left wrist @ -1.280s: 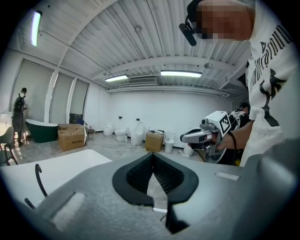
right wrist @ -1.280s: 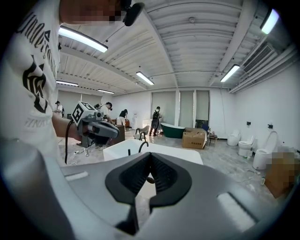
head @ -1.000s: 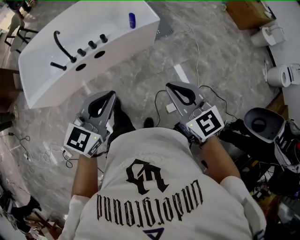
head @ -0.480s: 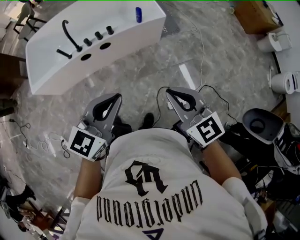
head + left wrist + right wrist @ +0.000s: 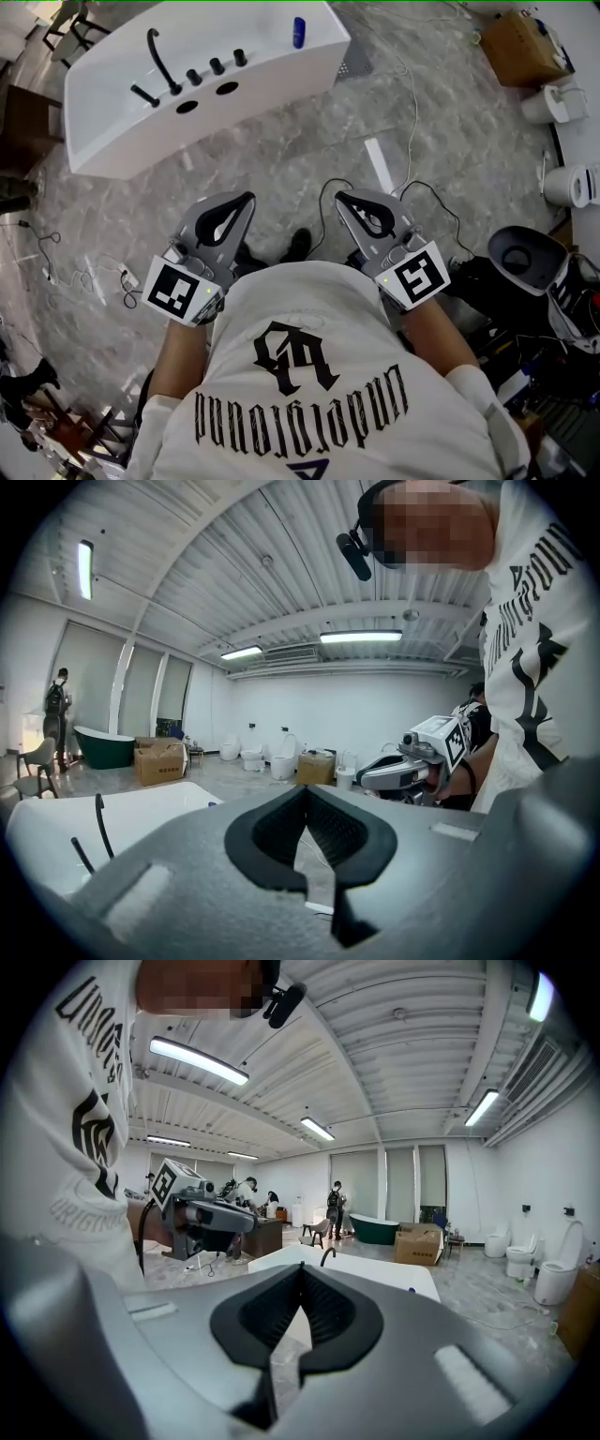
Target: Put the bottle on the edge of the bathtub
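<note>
1. Head view: the blue bottle [image 5: 298,31] stands upright on the flat edge of the white bathtub [image 5: 112,141], at its far right end. That is where the task wants it, though one moment cannot tell whether it was just set there. The left gripper [image 5: 246,198] and right gripper [image 5: 341,196] are held near the body, well apart from the tub. Cables [image 5: 410,103] trail over the floor to the right, and I judge that a foot snagging one could cause a stumble toward the tub.
2. Left gripper view: the left gripper [image 5: 305,794] has its fingers closed tip to tip on nothing, with only floor showing through the slit. The tub [image 5: 141,813] lies far left, and the bottle is too small to make out for sure. Closed tips reaching the bottle would shove it, not take it.
3. Right gripper view: the right gripper [image 5: 300,1269] is likewise closed and empty. The tub [image 5: 375,1267] is ahead. The bottle is narrow, so any knock could likely tip it off the edge.
</note>
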Motion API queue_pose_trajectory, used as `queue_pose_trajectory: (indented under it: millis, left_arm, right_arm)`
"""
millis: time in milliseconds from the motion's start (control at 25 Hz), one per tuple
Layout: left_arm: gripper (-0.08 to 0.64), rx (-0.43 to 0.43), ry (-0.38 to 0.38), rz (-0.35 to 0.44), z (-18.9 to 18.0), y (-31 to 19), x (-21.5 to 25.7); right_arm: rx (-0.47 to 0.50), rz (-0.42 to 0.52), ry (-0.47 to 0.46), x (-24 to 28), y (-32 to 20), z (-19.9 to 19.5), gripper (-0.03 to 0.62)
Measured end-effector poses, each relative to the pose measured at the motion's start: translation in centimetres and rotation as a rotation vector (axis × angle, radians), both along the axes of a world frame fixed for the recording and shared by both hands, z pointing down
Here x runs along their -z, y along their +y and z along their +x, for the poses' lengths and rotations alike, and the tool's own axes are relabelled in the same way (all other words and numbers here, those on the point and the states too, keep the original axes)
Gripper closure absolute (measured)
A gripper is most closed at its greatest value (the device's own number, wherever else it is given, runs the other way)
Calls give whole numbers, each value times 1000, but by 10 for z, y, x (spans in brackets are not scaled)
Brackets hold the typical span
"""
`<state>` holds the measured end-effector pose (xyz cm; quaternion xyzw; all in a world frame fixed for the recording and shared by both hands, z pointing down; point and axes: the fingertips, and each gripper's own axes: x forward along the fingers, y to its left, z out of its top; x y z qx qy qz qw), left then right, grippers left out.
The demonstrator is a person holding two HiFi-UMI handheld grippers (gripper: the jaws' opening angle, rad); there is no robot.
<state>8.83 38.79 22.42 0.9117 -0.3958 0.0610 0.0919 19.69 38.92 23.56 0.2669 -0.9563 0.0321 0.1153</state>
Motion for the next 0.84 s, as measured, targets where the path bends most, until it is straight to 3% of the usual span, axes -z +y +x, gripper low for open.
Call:
queue_pose_trajectory:
  millis: [840]
  left_arm:
    - [552,-25,24,1,-1,19,-4]
  right_arm:
    - [-1,14,6,2,21,-10,591]
